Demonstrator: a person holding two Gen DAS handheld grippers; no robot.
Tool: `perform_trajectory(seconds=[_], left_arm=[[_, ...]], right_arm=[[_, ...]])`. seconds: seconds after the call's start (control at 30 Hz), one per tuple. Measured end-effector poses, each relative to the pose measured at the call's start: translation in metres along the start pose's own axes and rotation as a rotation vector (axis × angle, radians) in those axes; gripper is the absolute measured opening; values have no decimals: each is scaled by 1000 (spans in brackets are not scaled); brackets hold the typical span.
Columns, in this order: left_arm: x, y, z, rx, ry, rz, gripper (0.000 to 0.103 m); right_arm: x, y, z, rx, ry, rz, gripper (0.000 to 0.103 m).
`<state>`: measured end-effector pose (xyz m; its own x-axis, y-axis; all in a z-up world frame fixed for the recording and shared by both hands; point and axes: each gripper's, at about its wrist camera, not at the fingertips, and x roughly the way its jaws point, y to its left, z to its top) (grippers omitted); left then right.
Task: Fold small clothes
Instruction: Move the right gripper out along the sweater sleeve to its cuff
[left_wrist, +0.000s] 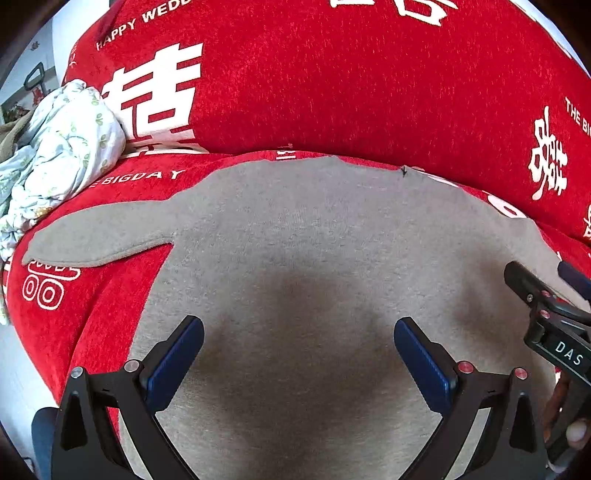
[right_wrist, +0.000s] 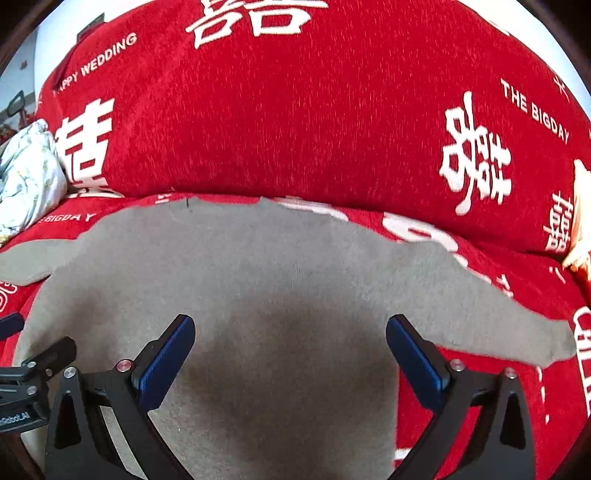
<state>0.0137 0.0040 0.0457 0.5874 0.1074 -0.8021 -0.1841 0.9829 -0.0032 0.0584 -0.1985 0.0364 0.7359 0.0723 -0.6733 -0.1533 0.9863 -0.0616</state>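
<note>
Left claw (left_wrist: 299, 354) and right claw (right_wrist: 290, 350) both wide, empty, just above the grey top (left_wrist: 314, 240). It lies flat on the red sofa cover (left_wrist: 332, 92), sleeves spread left and right. Judged soft, light, limp: pinch the left sleeve (left_wrist: 96, 236) or right sleeve (right_wrist: 517, 332) at its edge.

Your grey garment (left_wrist: 295, 240) runs off the bottom edge in both views, so its lower hem is cut off. Left of it, the floral bundle (left_wrist: 62, 147) is cropped by the frame.

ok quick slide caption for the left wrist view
Open left hand-held gripper poised over a grey long-sleeved top spread flat on a red wedding-print sofa cover.
</note>
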Motion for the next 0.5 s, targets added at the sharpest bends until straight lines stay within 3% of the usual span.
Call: perform_trajectory(seconds=[0.23,0.5], left_arm=[[-3,-22,7,28,-7,4,103],[-1,-45,10,51,9,-35,103]], right_arm=[[-2,-11,-5,-17,1,-70,103],[-3,-35,-20,27,10,-36,103]])
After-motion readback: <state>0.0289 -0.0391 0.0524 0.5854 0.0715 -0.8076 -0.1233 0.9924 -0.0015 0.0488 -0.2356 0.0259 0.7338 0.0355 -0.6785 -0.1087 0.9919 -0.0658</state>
